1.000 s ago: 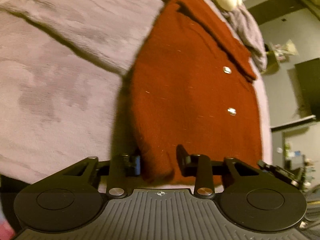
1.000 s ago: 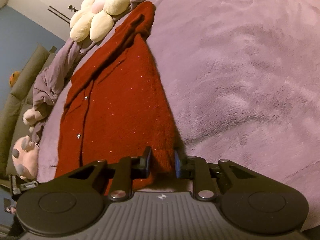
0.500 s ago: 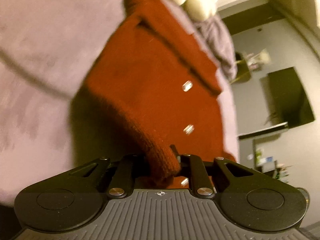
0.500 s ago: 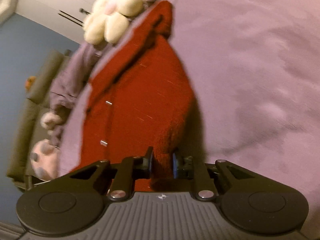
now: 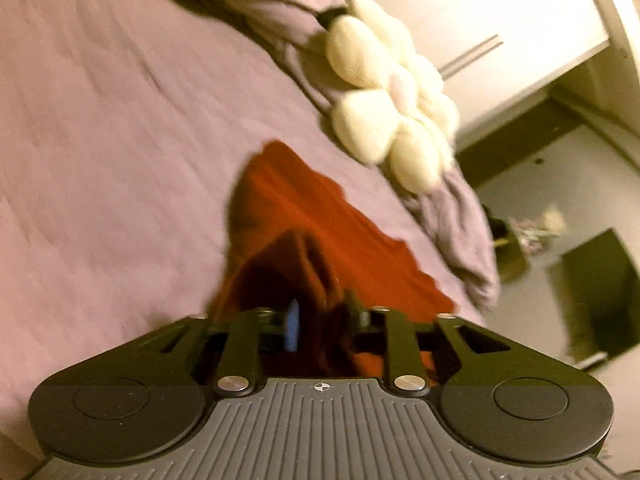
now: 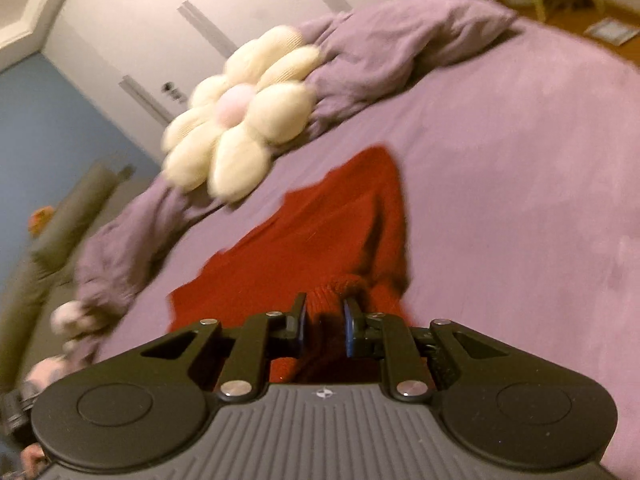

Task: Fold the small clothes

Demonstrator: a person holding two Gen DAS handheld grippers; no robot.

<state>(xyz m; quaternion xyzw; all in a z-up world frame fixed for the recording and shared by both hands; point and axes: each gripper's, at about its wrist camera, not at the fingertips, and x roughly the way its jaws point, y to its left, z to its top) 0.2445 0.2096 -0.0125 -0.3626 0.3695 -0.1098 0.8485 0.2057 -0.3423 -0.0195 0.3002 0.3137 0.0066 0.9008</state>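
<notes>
The left gripper (image 5: 320,326) and the right gripper (image 6: 323,326) are each pinching the hem of the red knitted cardigan (image 6: 320,232), jaws just opening slightly. The cardigan is lying on the purple fuzzy bed cover (image 6: 520,200).

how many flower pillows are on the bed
1: the flower pillow lies at the far end of the bed, against the bunched purple blanket, beyond the red sweater. Others may be out of view.

Red cardigan (image 6: 320,240): coarse ribbed knit, matt. Bed cover (image 6: 520,200): soft, napped lilac cloth. Flower cushion (image 6: 240,120): cream plush; gripper bodies are seen as matt black plastic.
</notes>
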